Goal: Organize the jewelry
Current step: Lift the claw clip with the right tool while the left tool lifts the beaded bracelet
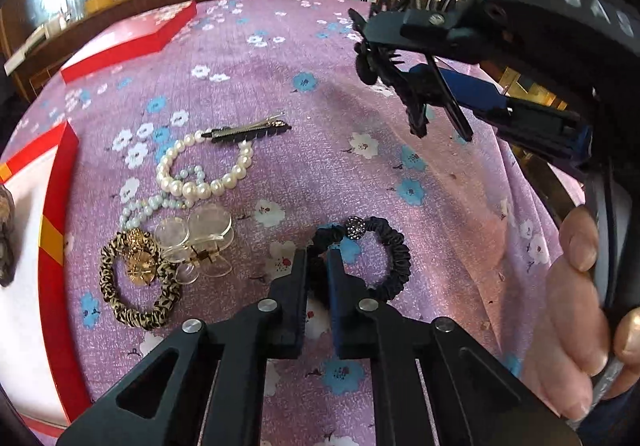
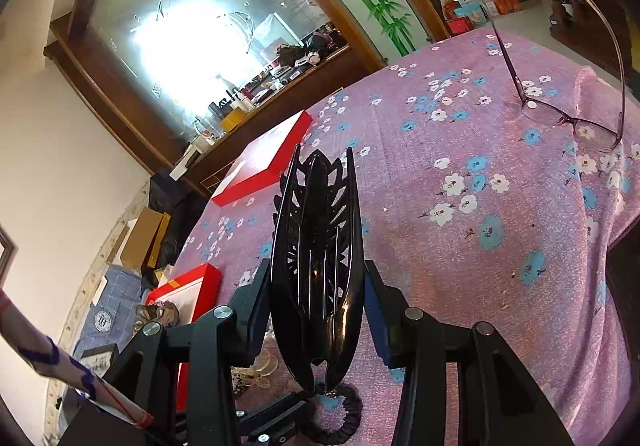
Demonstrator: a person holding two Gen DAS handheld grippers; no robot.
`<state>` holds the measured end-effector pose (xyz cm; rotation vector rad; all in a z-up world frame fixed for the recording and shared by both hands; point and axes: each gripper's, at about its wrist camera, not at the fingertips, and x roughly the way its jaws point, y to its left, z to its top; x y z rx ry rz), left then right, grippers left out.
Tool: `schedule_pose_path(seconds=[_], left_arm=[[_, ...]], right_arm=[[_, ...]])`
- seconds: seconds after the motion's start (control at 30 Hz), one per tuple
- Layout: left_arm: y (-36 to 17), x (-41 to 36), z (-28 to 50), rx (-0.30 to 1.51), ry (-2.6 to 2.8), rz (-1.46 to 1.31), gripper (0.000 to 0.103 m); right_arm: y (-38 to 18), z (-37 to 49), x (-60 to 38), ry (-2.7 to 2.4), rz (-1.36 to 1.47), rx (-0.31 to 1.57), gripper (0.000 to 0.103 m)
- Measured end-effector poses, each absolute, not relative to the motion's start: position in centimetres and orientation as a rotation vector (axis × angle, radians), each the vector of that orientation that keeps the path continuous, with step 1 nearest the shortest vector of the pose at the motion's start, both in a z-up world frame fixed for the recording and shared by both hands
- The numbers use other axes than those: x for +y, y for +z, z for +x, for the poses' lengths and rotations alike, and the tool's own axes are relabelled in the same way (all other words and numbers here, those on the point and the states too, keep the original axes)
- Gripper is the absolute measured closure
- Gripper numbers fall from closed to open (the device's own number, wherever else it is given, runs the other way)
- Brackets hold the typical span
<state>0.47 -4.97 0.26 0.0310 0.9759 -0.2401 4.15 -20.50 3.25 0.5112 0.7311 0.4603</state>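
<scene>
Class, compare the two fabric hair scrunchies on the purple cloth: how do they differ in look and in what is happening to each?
The black scrunchie is plain dark fabric with a sparkly bead; the leopard scrunchie is patterned tan and black with a gold ornament. The black scrunchie sits between the fingers of the left gripper; the leopard scrunchie lies untouched beside a clear clip. Both are ruched fabric rings lying flat on the cloth.

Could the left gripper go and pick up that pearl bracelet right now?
Probably not yet. The left gripper is closed on the black scrunchie, so it must drop that first. Otherwise the pearl bracelet lies uncovered on the tablecloth, except its far end, under a black hair clip.
</scene>
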Motion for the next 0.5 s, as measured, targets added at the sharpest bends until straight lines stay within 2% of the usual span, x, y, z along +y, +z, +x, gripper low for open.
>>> schedule_pose_path(seconds=[0.33,0.5], left_arm=[[3.2,0.7,-0.6,0.709,-0.219,-0.191,0.097],[4.7,1.8,-1.7,0.575,-0.126,-0.183,0.097]], right_arm=[[3.8,4.0,-19.8,0.468,0.464,0.715,0.057],[3.8,4.1,-19.2,0.478,0.440,0.717,0.057]])
